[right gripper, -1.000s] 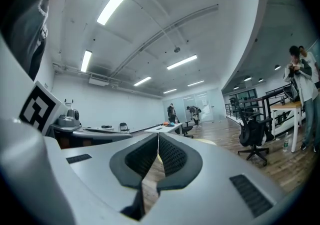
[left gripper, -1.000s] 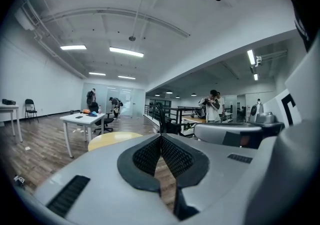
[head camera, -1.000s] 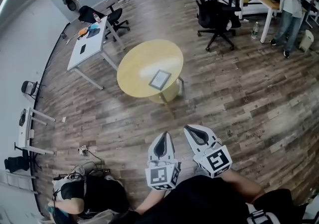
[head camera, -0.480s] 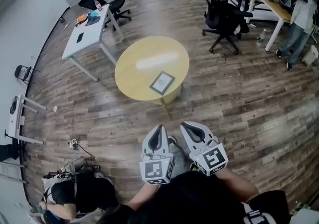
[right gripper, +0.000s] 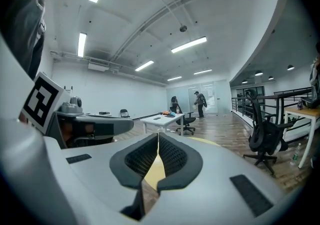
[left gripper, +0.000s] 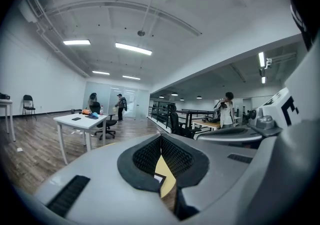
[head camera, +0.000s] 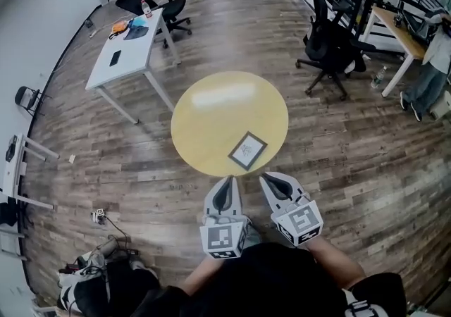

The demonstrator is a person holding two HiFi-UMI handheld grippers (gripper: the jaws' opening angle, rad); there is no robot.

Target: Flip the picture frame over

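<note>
Yellow counter w/ picture frame lying flat, untouched; my left gripper & right gripper, both closed & empty, haven't reached it.

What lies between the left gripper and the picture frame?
Nothing stands there. In the head view, only a bare strip of the round yellow table separates the left gripper from the picture frame.
</note>
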